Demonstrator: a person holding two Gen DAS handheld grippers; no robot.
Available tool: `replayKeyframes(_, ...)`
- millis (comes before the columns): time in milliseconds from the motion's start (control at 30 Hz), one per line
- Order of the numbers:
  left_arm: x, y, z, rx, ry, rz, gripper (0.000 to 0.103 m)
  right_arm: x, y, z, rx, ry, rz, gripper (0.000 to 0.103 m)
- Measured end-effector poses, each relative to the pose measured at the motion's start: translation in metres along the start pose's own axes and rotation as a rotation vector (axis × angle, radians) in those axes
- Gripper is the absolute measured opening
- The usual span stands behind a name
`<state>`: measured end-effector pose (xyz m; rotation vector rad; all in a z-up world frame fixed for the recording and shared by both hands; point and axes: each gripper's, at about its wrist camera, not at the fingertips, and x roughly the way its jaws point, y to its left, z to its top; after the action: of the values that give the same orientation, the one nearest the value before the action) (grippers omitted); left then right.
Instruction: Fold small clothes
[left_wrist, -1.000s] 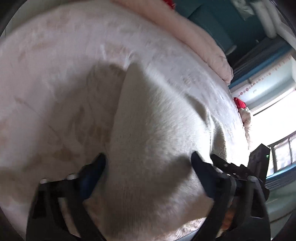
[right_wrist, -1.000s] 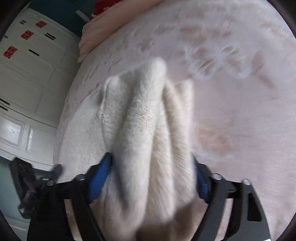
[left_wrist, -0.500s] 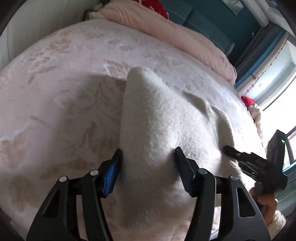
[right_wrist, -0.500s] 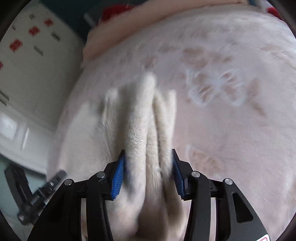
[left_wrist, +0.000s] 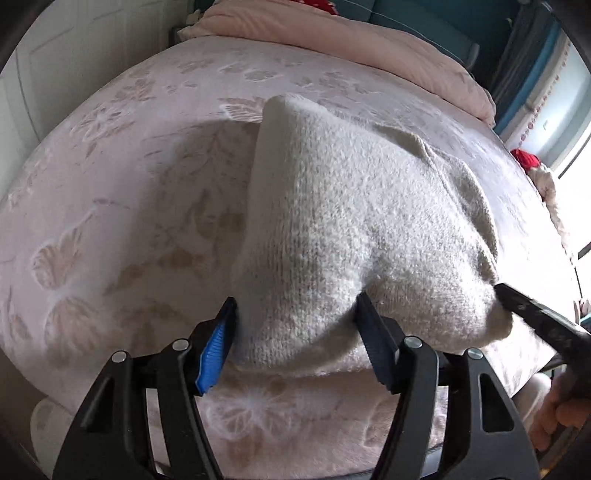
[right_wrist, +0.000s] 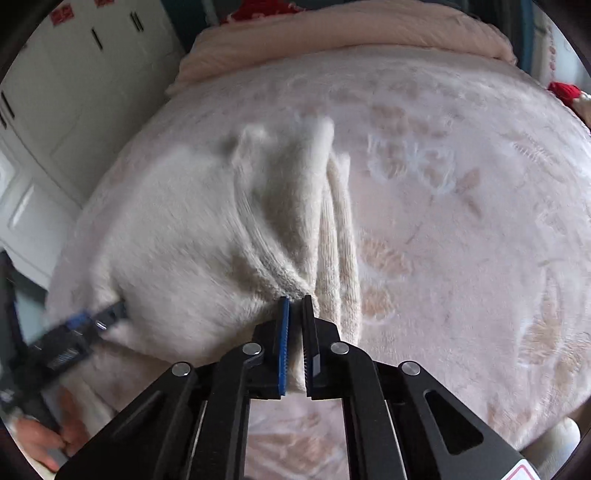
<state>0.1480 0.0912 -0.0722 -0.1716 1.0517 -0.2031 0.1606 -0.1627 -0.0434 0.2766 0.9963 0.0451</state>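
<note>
- The left gripper (left_wrist: 297, 314), black with one blue ribbed pad, points steeply downward; its jaws stand fairly wide apart, have just been widening a little, and both pads press against a thick bunch of the cream fuzzy knitted garment (left_wrist: 351, 229) between them.
- The right gripper (right_wrist: 295, 302), black with the same blue pad, also tilts steeply down; its jaws have just closed to a thin slit, pinching a gathered edge of the knit.
- In each wrist view the other gripper shows at the frame's edge, held by a bare hand (left_wrist: 554, 417).
</note>
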Motion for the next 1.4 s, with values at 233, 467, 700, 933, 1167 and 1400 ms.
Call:
replayKeyframes(233, -0.003, -0.002, -0.001, 0.040, 0.014, 0.063, 0.063, 0.027, 0.018, -0.019, -0.127, 0.101, -0.050, 0.000)
replayKeyframes(467, -0.037, -0.020, -0.004, 0.072, -0.033, 0.090, 0.061, -0.036, 0.026, -0.011, -0.046, -0.015, 0.013, 0.002)
replayKeyframes(700, -0.072, -0.044, -0.024, 0.131, -0.070, 0.136, 0.077, -0.070, 0.018, -0.033, 0.007, -0.074, -0.062, 0.039)
replayKeyframes(933, -0.089, -0.061, -0.048, 0.192, -0.099, 0.176, 0.083, -0.087, 0.008, -0.070, 0.011, -0.147, -0.173, 0.065)
replayKeyframes(1167, -0.099, -0.078, -0.070, 0.215, -0.136, 0.198, 0.085, -0.086, 0.009, -0.095, -0.004, -0.156, -0.202, 0.076)
replayKeyframes(1400, -0.099, -0.089, -0.080, 0.238, -0.157, 0.224, 0.086, -0.086, 0.017, -0.101, -0.040, -0.169, -0.214, 0.082)
